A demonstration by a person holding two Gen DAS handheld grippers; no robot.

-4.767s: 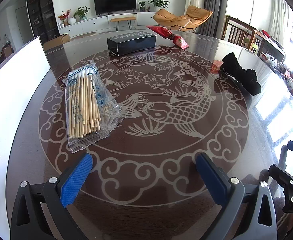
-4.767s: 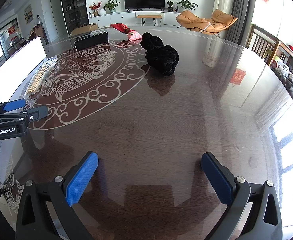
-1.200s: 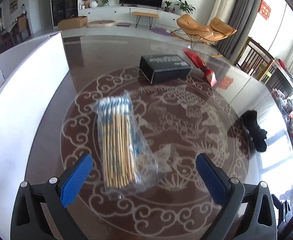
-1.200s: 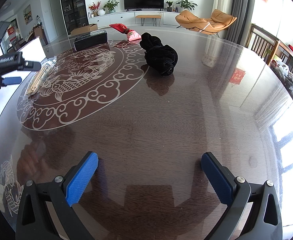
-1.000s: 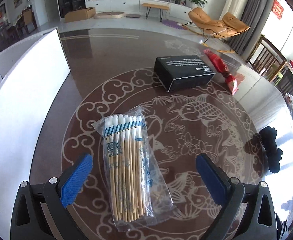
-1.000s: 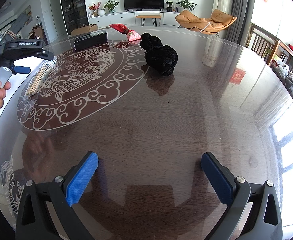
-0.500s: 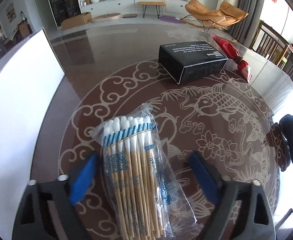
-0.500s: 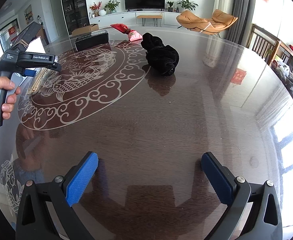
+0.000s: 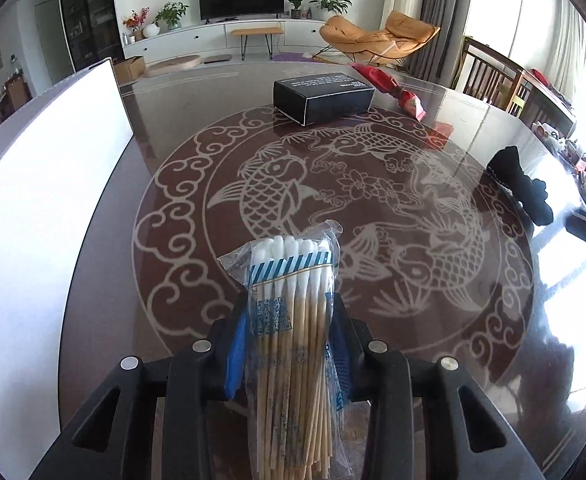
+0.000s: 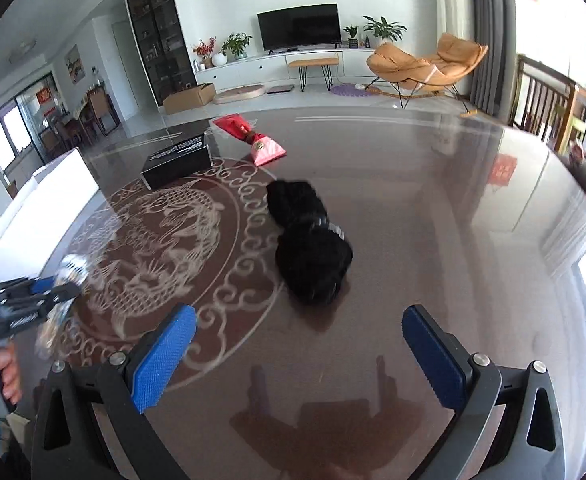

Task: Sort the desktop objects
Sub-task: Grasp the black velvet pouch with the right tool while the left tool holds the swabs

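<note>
A clear bag of wooden cotton swabs (image 9: pixel 289 268) stands between the blue pads of my left gripper (image 9: pixel 289 320), which is shut on its middle; the white tips point away from me. In the right wrist view the left gripper (image 10: pixel 33 296) appears blurred at the left edge, in a person's hand, with the bag (image 10: pixel 69 270) in it. My right gripper (image 10: pixel 299 320) hangs open just short of a black cloth bundle (image 10: pixel 309 248), with nothing between its fingers. The bundle also lies at the right of the left wrist view (image 9: pixel 521 184).
A black box (image 9: pixel 323 96) and a red packet (image 9: pixel 393 88) lie at the far side of the round glass-topped table (image 10: pixel 433 240). A white panel (image 9: pixel 33 200) stands along the table's left edge. Chairs stand beyond the right rim.
My left gripper went forward over the swab bag and closed its jaws on it. My right gripper moved forward toward the black bundle, which now looks much nearer.
</note>
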